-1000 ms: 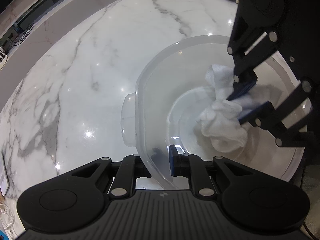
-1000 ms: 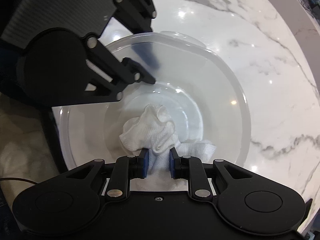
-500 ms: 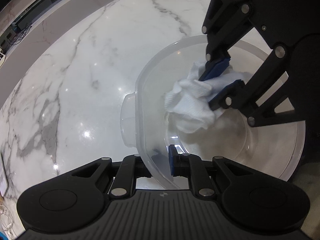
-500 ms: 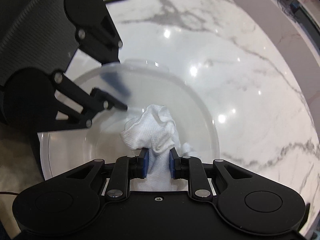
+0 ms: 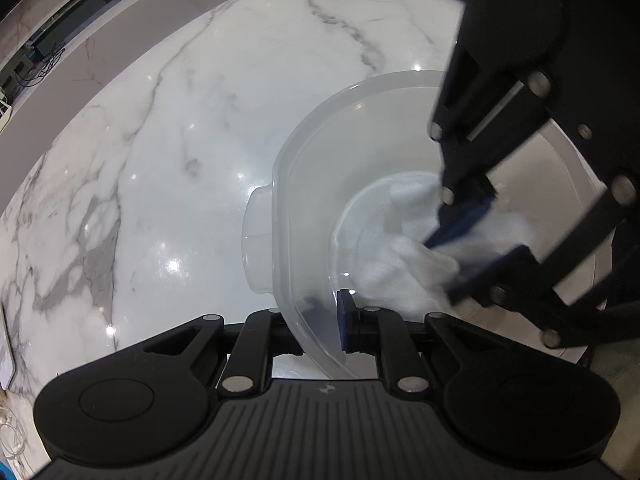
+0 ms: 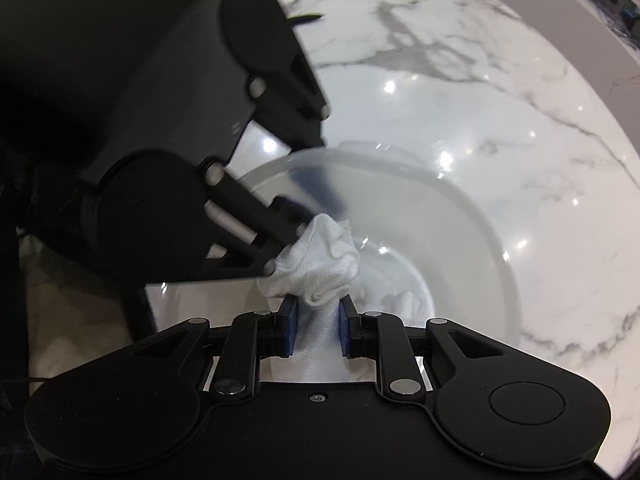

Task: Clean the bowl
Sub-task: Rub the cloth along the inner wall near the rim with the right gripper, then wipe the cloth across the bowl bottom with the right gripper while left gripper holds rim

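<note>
On the marble counter [image 5: 168, 128] sits a clear bowl [image 5: 360, 120], its near rim pinched by the left gripper [image 5: 320, 322]. Inside, a white cloth [image 6: 320, 264] lies bunched against the bottom, clamped in the right gripper [image 6: 318, 330].

My left wrist camera looks forward past its tool [image 5: 324, 320], very near the bowl [image 5: 320, 152] rim, across the marble worktop [image 5: 160, 140]. My right wrist camera faces down into the same bowl [image 6: 460, 216] from the opposite side. Both views share the bowl, cloth [image 6: 320, 264] and worktop.
</note>
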Available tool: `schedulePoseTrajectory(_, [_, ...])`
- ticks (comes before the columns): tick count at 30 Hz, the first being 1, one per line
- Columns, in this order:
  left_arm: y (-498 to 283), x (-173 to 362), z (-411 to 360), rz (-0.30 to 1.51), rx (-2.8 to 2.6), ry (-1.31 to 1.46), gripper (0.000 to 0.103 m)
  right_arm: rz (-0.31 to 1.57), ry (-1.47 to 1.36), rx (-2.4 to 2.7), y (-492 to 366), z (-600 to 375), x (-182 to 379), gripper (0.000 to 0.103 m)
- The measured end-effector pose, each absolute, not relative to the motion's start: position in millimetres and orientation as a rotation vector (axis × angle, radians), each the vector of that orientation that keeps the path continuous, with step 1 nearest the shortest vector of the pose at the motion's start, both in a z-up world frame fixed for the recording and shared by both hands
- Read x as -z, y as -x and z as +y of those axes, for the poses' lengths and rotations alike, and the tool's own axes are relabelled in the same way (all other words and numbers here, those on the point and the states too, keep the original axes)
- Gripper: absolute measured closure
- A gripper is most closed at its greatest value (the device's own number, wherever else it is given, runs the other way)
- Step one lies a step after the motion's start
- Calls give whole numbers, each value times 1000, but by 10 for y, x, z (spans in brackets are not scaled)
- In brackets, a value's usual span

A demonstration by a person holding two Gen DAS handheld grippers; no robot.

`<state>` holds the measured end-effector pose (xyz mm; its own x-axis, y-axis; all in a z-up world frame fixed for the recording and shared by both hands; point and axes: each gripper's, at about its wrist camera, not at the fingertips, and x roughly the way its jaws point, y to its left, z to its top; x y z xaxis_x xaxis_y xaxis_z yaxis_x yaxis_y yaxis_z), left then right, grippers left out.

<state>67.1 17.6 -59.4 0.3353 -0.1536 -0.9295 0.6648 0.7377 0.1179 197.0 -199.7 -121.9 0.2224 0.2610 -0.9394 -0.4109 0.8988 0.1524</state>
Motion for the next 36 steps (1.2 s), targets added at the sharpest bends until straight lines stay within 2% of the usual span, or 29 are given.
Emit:
schedulePoseTrajectory(15, [-628,588,111,1111,558,-532,91,1360,250,-347,-1853,-1969,1158,84])
schedulePoseTrajectory(20, [-627,586,123,1111,561,-534,90,1327,267,-300,-1891,-1964,1135,84])
schedulePoseTrajectory(29, [-643,596,135,1111,564,-536,90,1156,213,-342,-1864,-1874,970,84])
schedulePoseTrajectory(36, [-624,594,145,1111,566,-540,91,1169,177,-433,-1712,-1766,878,84])
